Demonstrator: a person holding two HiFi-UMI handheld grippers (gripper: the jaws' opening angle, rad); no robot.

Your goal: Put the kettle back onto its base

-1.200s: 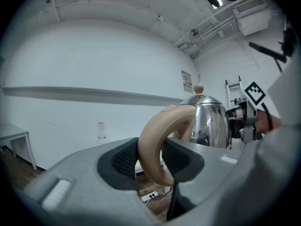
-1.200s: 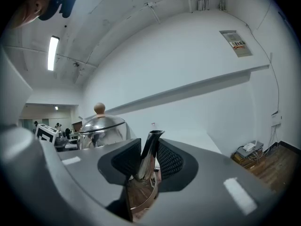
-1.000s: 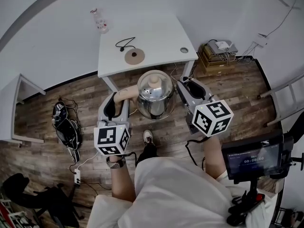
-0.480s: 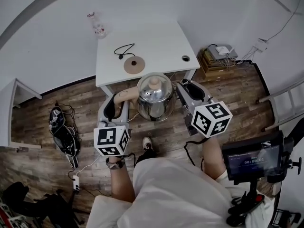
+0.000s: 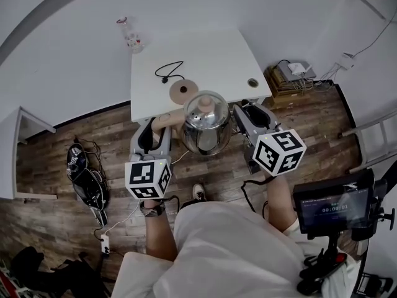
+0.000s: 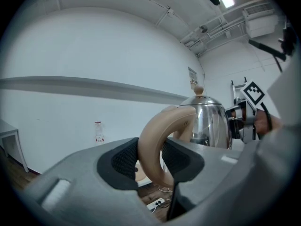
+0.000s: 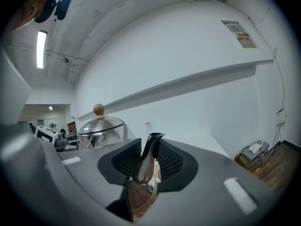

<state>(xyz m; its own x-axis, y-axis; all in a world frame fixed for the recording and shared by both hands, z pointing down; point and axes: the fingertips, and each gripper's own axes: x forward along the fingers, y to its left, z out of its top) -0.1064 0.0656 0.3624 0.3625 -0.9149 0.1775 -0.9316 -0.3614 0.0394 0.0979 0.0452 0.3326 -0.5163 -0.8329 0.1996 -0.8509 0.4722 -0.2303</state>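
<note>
We found the left gripper (image 6: pixel 149 160) clamped on the kettle's tan handle (image 6: pixel 156 138). In the left gripper view both ribbed pads pressed against the loop, one on each side. The right gripper (image 7: pixel 148 160) was closed on the metal spout (image 7: pixel 149 149), which stood upright between its pads in the right gripper view. In the head view the left gripper (image 5: pixel 156 129) sat left of centre and the right gripper (image 5: pixel 243 112) right of centre. Each marker cube was the part of its gripper nearest the camera.

The kettle (image 5: pixel 206 124), polished steel with a tan lid knob (image 5: pixel 204 104), was held upright between the two grippers at mid-frame. Wood floor (image 5: pixel 80 135) showed beneath its near side. In the head view its body overlapped the near edge of the white table (image 5: pixel 217 45).

The base (image 5: pixel 183 90), a round tan disc, lay on the table just up and left of the kettle. It was uncovered, and the kettle was not seated on it. A black cord (image 5: pixel 167 70) looped from the base toward the upper left. A small clear bottle (image 5: pixel 130 35) stood at the table's far left corner; we could not tell whether it was on the table or behind it.
</note>
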